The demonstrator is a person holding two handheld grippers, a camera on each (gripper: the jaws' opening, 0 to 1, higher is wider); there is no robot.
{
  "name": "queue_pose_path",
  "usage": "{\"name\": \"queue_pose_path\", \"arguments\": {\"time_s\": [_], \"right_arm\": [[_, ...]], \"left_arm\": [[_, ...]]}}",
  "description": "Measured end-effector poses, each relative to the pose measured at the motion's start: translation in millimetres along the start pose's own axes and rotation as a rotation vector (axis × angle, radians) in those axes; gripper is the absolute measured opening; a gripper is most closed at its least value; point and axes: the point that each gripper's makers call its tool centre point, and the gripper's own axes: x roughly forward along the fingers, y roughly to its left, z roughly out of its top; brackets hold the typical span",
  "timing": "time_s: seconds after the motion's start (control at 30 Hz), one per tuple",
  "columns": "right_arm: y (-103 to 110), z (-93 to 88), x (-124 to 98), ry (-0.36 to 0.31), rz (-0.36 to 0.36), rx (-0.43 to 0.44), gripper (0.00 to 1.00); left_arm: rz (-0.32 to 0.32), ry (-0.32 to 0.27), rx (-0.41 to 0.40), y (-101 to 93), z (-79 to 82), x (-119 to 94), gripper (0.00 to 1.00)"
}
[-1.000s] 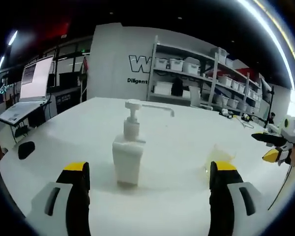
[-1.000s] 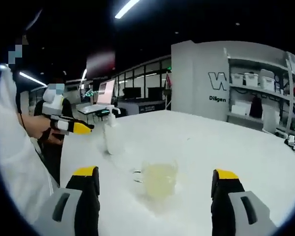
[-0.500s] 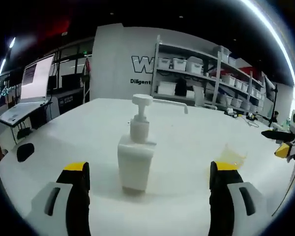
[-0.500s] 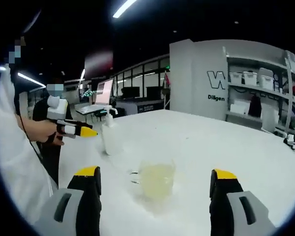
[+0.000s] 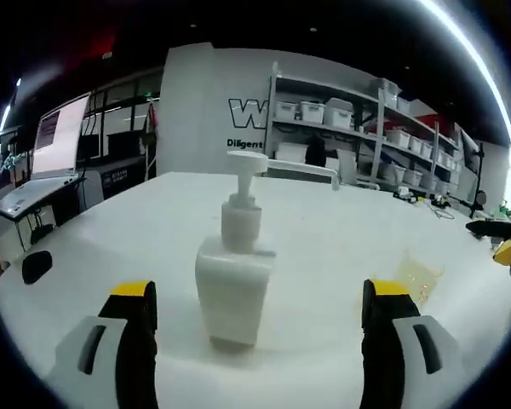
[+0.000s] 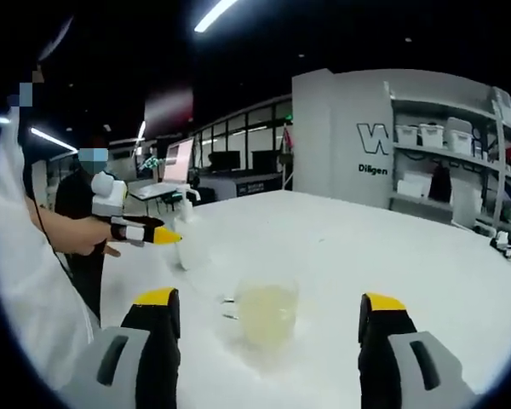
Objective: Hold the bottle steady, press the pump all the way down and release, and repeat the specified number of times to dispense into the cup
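Here, left claw (image 5: 260, 311) open before bottle (image 5: 233, 271); cup (image 6: 262, 312) beside.

The pump bottle (image 5: 235, 277) looks like matt white plastic. The cup (image 6: 265, 312) is clear and glossy. The table (image 5: 324, 247) is smooth, matt white.

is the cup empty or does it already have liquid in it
Not empty. In the right gripper view the clear cup holds pale yellowish liquid, filling most of its visible height. It stands upright on the white table.
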Motion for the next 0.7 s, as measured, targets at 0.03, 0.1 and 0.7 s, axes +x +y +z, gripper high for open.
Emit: {"name": "queue_pose_path", "arguments": {"time_s": [0.03,0.1,0.7], "right_arm": [[1,-3.6,0,0.019,0.003,0.033,0.86],[-2,0.5,0,0.002,-0.007,-0.004,0.85],[-8,3.0,-1,0.004,-0.024,-0.004,0.83]], "left_arm": [[0.001,-0.002,-0.006,0.4,0.2,0,0.97],[0.004,-0.012,-0.006,1.6,1.0,0,0.93],[-0.002,-0.023,0.003,2.2,1.4,21,0.8]]}}
